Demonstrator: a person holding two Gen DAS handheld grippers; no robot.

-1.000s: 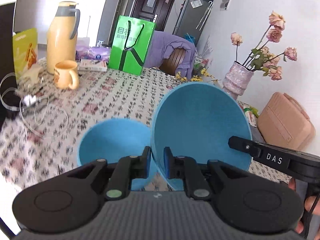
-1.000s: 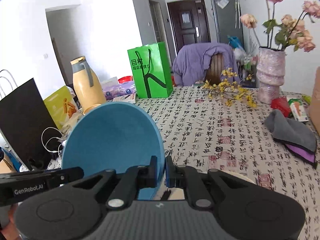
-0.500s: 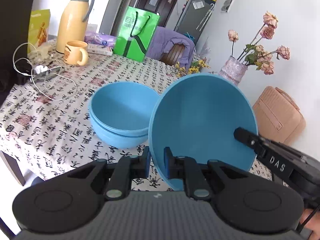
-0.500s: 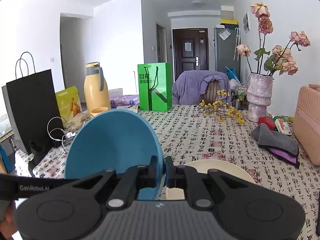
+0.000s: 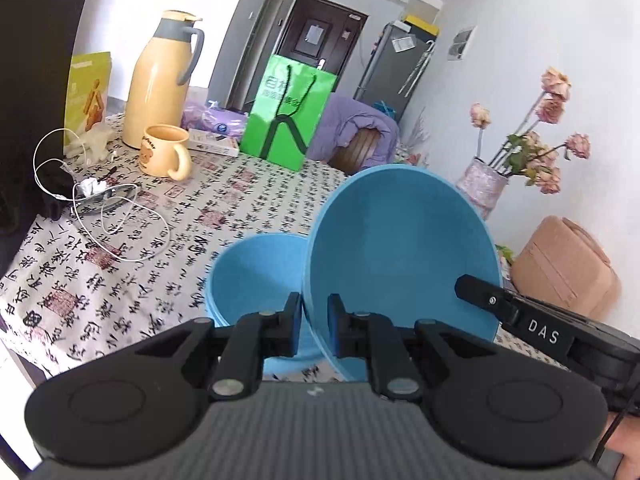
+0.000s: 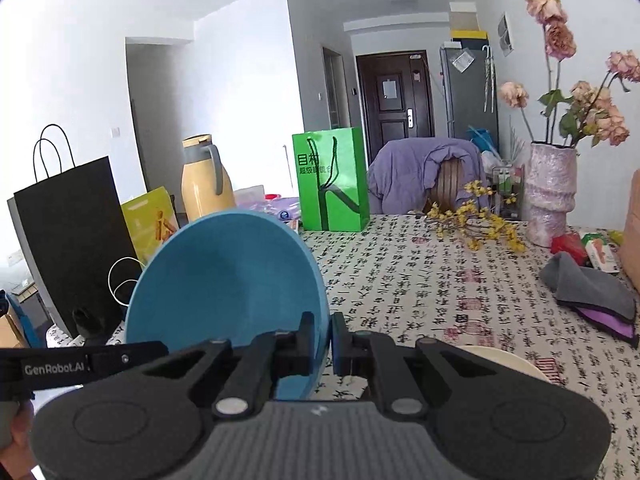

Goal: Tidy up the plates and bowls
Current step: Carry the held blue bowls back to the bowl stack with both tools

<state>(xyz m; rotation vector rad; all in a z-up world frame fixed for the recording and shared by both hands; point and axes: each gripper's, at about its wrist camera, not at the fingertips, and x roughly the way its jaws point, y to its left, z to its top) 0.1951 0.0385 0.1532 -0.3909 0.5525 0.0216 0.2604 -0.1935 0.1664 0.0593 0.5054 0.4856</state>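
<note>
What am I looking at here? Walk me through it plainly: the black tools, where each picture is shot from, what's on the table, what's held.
There is no robot here. A person holds a black two-finger clamp in each hand, and each clamp carries a wide-angle camera looking along its fingers. One picture comes from the left gripper, the other from the right gripper.

Both are shut on opposite sides of the rim of the same tilted blue bowl, carried between them. Just beyond it, a second blue bowl sits on the table, which has a printed cloth.

Also on the table are a yellow thermos, a mug, a green bag, a vase of flowers, a grey cloth and a cream plate.
</note>
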